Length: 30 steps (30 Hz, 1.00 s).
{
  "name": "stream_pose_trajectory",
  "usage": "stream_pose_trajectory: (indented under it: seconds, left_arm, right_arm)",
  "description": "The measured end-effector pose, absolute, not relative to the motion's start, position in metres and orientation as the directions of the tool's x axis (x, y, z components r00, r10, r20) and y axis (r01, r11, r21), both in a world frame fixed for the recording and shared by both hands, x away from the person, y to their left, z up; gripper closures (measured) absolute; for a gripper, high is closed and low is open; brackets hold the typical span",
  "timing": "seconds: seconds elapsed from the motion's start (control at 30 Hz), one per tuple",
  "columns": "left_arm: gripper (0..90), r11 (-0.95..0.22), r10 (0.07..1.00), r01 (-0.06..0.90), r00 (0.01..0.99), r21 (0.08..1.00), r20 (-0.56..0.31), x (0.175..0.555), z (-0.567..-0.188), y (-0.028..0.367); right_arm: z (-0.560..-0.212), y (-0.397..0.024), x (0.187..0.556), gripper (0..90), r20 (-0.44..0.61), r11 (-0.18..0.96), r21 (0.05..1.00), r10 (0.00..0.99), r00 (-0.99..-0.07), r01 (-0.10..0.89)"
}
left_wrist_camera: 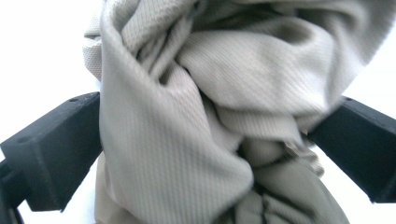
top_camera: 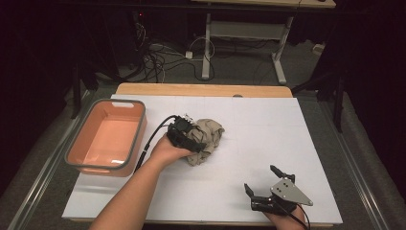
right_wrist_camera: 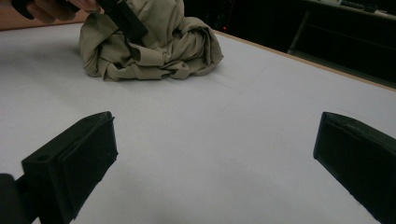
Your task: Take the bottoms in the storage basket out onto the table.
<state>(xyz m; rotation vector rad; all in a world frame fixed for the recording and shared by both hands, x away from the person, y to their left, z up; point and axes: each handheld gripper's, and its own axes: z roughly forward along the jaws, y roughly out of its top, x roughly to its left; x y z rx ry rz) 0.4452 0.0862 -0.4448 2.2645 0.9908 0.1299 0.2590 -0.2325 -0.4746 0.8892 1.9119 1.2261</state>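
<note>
Your left tongs [top_camera: 195, 137] reach in from the left, forearm angled up across the white worktop [top_camera: 268, 139], and sit on the crumpled beige ribbed cloth [top_camera: 207, 135] lying near the worktop's middle, just right of the salmon plastic tub with a grey rim [top_camera: 106, 138]. Their jaws stand spread wide with folds of cloth bulging between them, the pads not pressing. Your right tongs [top_camera: 264, 179] rest low at the near edge, well apart from the cloth, jaws wide open over bare worktop.
</note>
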Motion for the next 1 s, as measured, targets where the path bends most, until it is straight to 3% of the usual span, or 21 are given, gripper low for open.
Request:
stream_pose_trajectory:
  seconds: [1.0]
  left_arm:
    - [0.0, -0.360, 0.643, 0.472, 0.751, 0.805, -0.153, 0.348, -0.481, 0.156]
  right_arm:
    - [-0.475, -0.234, 0.259, 0.4, -0.160, 0.299, 0.935, 0.835, -0.527, 0.192]
